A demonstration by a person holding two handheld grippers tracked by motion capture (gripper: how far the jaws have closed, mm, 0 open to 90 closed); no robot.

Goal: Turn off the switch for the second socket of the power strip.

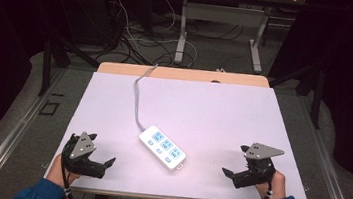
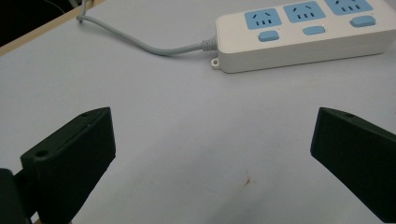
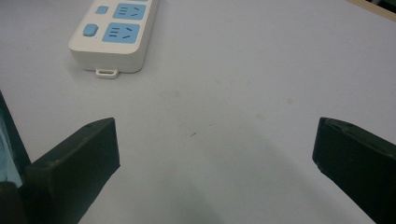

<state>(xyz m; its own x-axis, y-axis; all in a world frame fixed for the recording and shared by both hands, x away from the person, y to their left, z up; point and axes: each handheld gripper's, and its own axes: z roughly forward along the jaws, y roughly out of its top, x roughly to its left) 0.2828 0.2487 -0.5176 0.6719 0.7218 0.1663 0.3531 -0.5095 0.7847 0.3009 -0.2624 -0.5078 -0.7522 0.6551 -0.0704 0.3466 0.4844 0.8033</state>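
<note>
A white power strip (image 1: 162,148) with 3 blue sockets and 3 blue switches was seen lying flat near the middle of the white table (image 1: 223,115), set at a slant, its cabled end to the far left and its other end to the near right. Its grey cable (image 1: 138,97) was led from that far-left end away across the sheet and over the table's far edge, where a strip of bare wood (image 1: 182,74) was exposed. The strip was touched by nothing. The left gripper (image 1: 103,160) was held at the near left corner, well apart from the strip, its jaws spread wide with only the bare surface between them; in the left gripper view the strip (image 2: 303,35) was seen beyond the jaws. The right gripper (image 1: 230,173) was held at the near right, likewise well apart from the strip and pointed toward it, its jaws also wide apart over bare table. In the right gripper view the strip's near end (image 3: 112,37) was seen at the far left.
</note>
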